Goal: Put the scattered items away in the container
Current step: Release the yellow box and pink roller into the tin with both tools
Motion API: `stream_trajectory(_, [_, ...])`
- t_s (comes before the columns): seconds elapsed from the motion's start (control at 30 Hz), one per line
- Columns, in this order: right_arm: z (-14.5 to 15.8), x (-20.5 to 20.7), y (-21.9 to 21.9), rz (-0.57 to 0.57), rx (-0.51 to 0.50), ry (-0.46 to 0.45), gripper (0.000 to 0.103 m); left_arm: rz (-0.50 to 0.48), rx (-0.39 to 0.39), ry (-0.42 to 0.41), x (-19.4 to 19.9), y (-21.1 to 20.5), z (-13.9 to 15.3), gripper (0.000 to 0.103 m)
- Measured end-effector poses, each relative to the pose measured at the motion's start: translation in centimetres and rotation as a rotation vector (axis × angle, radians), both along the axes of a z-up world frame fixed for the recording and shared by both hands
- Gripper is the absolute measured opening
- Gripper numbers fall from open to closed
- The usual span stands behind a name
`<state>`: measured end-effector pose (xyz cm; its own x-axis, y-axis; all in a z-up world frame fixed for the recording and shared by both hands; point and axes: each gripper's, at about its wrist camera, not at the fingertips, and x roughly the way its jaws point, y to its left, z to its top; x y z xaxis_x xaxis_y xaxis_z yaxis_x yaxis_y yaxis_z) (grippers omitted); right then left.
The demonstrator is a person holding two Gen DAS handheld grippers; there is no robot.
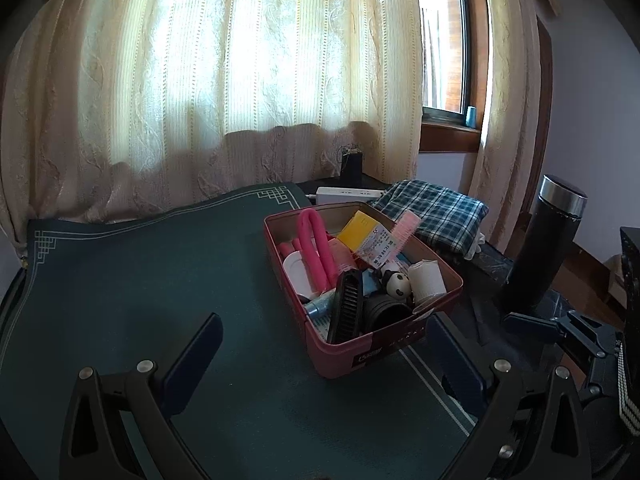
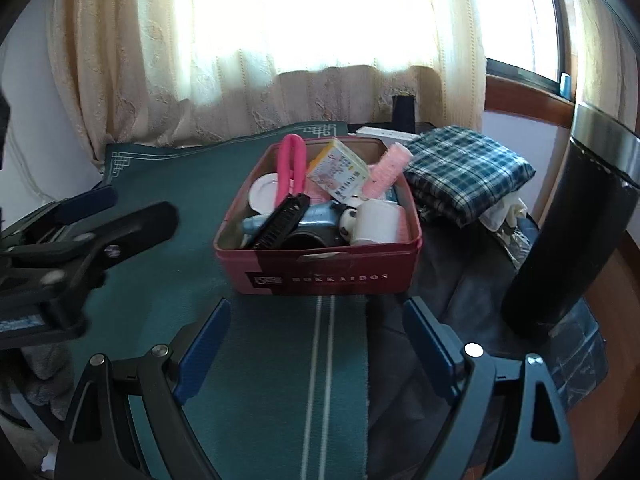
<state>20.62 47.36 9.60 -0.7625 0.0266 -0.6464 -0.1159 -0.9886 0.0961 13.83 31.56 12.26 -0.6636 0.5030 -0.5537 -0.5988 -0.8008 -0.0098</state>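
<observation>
A: Where's the box?
B: The red box (image 2: 320, 272) sits on the green mat (image 2: 168, 176), straight ahead of the right gripper (image 2: 316, 336), near its tips but not between them.
A: And from the other side?
B: It lies ahead and to the right of the left gripper (image 1: 324, 344), its near corner between the tips; whether the right finger (image 1: 460, 364) touches it I cannot tell.
A: Are the jaws wide?
B: Both pairs stand wide and hold nothing.
A: What's in the box?
B: It's heaped: a pink tube (image 2: 290, 168), a yellow carton (image 2: 340, 170), a black comb (image 2: 280, 222), a white roll (image 2: 378, 222), a panda toy (image 1: 398, 282).
A: Anything beside it?
B: A plaid cloth (image 2: 468, 168) just to its right, and a dark flask (image 2: 568, 224) further right.
</observation>
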Motion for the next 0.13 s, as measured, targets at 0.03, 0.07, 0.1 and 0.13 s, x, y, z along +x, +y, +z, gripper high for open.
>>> stream_trajectory(0.03, [0.01,-0.08,-0.34,-0.005,0.021,0.0,0.09,0.002,0.001,-0.002,0.03,-0.04,0.0,0.103])
stream_trajectory(0.07, [-0.02,-0.12,-0.51,-0.01,0.034,-0.001,0.09,0.002,0.003,-0.005,0.01,-0.08,0.02,0.103])
stream_trajectory(0.1, [-0.11,-0.23,-0.62,-0.012,0.039,-0.002,0.09,0.002,0.005,-0.008,0.02,-0.19,0.05,0.103])
stream_trajectory(0.13, [-0.26,-0.33,-0.67,-0.013,0.031,-0.005,0.09,0.006,0.004,-0.008,0.02,-0.27,0.04,0.103])
